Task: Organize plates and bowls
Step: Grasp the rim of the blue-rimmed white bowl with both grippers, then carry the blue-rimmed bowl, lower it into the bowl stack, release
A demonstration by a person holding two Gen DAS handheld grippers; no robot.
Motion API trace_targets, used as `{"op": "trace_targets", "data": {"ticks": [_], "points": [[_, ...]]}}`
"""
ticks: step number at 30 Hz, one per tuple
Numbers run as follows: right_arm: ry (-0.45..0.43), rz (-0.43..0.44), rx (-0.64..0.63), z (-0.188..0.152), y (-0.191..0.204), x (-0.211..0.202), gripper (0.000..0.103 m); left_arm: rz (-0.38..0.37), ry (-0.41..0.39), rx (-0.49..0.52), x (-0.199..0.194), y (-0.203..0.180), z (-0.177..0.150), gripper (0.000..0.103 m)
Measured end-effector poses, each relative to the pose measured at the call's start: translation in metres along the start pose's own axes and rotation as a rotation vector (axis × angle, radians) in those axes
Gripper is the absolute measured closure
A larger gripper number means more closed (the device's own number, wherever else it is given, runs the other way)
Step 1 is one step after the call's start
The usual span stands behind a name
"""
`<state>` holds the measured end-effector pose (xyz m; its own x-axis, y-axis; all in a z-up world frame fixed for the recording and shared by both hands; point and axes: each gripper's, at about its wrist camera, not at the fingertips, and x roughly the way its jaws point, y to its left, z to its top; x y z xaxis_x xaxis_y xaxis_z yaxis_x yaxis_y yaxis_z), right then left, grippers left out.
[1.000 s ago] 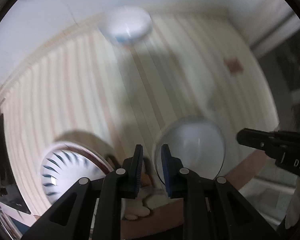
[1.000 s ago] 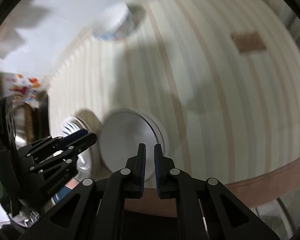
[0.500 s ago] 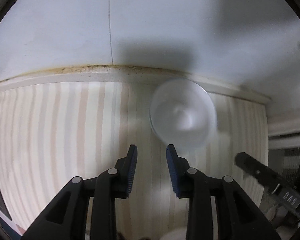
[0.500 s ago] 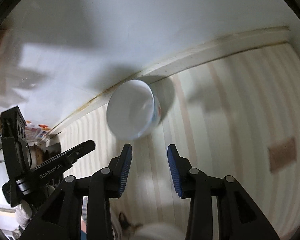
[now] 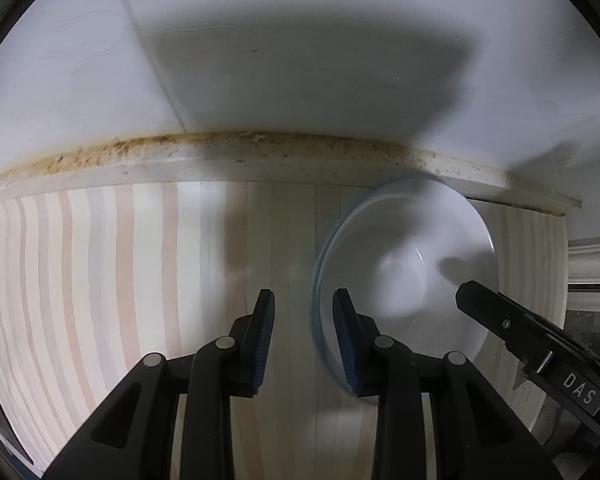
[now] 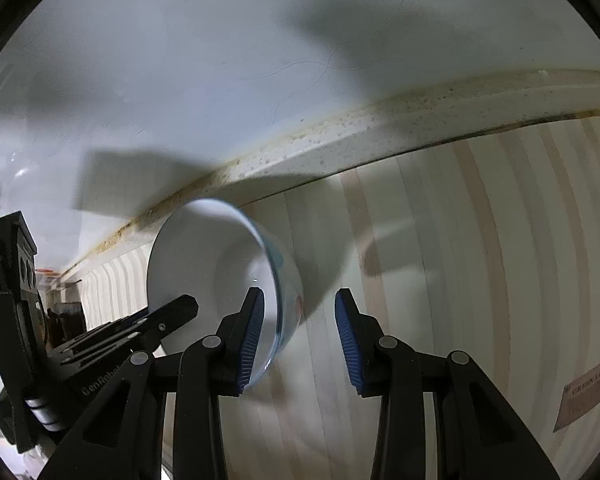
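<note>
Left wrist view looks down on a striped bench [image 5: 100, 280]. At six o'clock is the left hand-held gripper [image 5: 303, 338]. Its two blue pads stand a little way apart, and only bare bench shows between them. It holds nothing. A white bowl [image 5: 408, 276] with a thin blue rim sits on the bench at about four o'clock. The bowl's near rim lies just beside the right pad, and I cannot tell if they touch. At four o'clock, a black finger of the right hand-held gripper [image 5: 500, 316] reaches over the far side of the bowl. Behind the bench, at twelve o'clock, is a white wall [image 5: 300, 60] with a brown stained edge [image 5: 220, 144] along its foot.

Right wrist view shows the left hand-held gripper [image 6: 156, 320] at eight o'clock, next to the bowl. The bowl [image 6: 204, 264] is at about seven o'clock, close to the wall. The right hand-held gripper [image 6: 300, 340] is at six o'clock, with its pads partly open. Its left pad is over the bowl's rim, and the bowl's side shows in the gap. The pads do not squeeze it. A brown label [image 6: 586, 396] lies on the bench at four o'clock.
</note>
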<state>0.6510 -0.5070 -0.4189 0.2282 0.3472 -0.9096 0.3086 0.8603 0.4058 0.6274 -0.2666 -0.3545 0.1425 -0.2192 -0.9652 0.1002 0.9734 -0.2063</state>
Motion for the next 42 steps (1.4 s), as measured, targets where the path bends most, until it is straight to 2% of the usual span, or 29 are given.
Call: {"op": "trace_targets", "data": {"ticks": [4, 6, 7, 8, 9, 11, 15, 22, 29, 36, 42], "points": [[0.009, -0.006, -0.002, 0.006, 0.001, 0.005, 0.063, 0.003, -0.002, 0.012, 0.008, -0.01, 0.005, 0.076], [0.009, -0.015, -0.001, 0.009, 0.003, 0.008, 0.066, 0.01, -0.011, 0.023, 0.009, -0.017, 0.005, 0.079], [0.01, -0.018, -0.004, 0.01, 0.004, 0.01, 0.07, 0.01, -0.014, 0.026, 0.01, -0.019, 0.006, 0.087], [0.011, -0.019, -0.008, 0.01, 0.006, 0.012, 0.077, 0.005, -0.013, 0.03, 0.012, -0.023, 0.006, 0.09], [0.013, -0.005, -0.014, 0.01, 0.007, 0.013, 0.086, 0.002, -0.01, 0.033, 0.013, -0.025, 0.005, 0.09], [0.012, -0.001, -0.03, 0.008, 0.015, 0.016, 0.091, 0.001, -0.016, 0.043, 0.014, -0.031, 0.002, 0.093], [0.005, -0.066, -0.07, 0.005, 0.029, 0.017, 0.093, 0.009, -0.027, 0.05, 0.009, -0.043, -0.003, 0.093], [0.009, -0.051, -0.069, -0.006, 0.043, 0.016, 0.094, 0.015, -0.056, 0.083, -0.016, -0.041, -0.013, 0.093], [-0.015, -0.041, -0.096, -0.024, 0.056, -0.014, 0.094, -0.026, -0.085, 0.118, -0.054, -0.043, -0.034, 0.093], [-0.044, -0.029, -0.118, -0.059, 0.059, -0.061, 0.094, -0.046, -0.118, 0.144, -0.096, -0.037, -0.06, 0.093], [-0.072, -0.023, -0.118, -0.11, 0.065, -0.101, 0.094, -0.049, -0.14, 0.188, -0.13, -0.03, -0.104, 0.093]]}}
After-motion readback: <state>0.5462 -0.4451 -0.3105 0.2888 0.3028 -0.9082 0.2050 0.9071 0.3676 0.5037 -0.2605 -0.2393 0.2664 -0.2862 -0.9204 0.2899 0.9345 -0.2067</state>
